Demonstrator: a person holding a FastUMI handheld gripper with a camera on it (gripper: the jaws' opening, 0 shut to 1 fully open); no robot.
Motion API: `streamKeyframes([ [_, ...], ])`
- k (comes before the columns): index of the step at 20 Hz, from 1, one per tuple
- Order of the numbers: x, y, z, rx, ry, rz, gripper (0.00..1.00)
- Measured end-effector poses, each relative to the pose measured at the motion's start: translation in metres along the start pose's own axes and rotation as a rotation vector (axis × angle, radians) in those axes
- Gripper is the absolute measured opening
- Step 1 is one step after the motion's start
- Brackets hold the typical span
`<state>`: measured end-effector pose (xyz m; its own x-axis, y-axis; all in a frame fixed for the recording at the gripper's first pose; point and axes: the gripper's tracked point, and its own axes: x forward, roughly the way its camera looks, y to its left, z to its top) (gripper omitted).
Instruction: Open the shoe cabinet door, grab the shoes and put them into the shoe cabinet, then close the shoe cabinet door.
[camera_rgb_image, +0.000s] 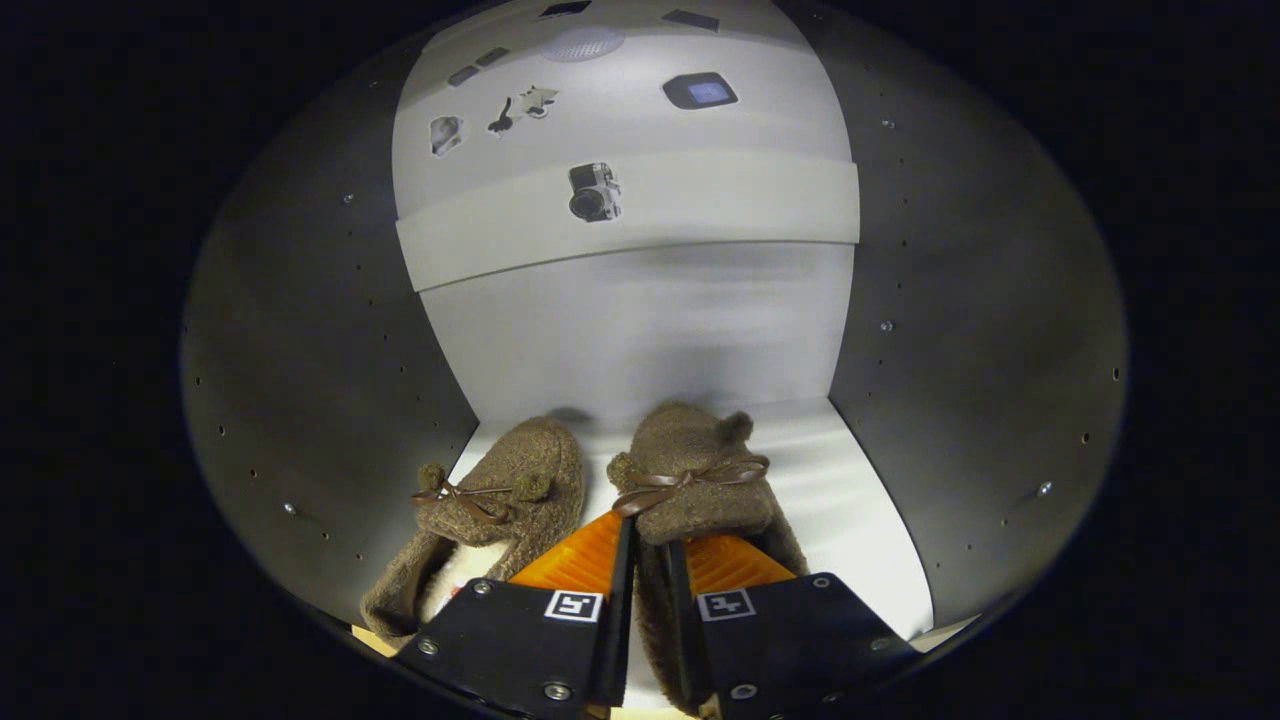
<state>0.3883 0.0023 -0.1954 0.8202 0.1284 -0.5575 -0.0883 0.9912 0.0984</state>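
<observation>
Inside cabinet, right slipper (wall pinched) between jaws

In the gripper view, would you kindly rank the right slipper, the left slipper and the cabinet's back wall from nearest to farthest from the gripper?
1. Right slipper: its side wall is pinched between the fingers of the gripper.
2. Left slipper: just beside the fingers, on the left, on the shelf.
3. Back wall: beyond both slippers' toes.
</observation>
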Motion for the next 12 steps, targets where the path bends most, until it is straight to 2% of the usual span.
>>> streamKeyframes([
  [6, -0.047, 0.001, 0.005, -0.014, -0.052, -0.01, 0.22],
  [12, -0.146, 0.013, 0.014, -0.049, -0.187, -0.023, 0.21],
])
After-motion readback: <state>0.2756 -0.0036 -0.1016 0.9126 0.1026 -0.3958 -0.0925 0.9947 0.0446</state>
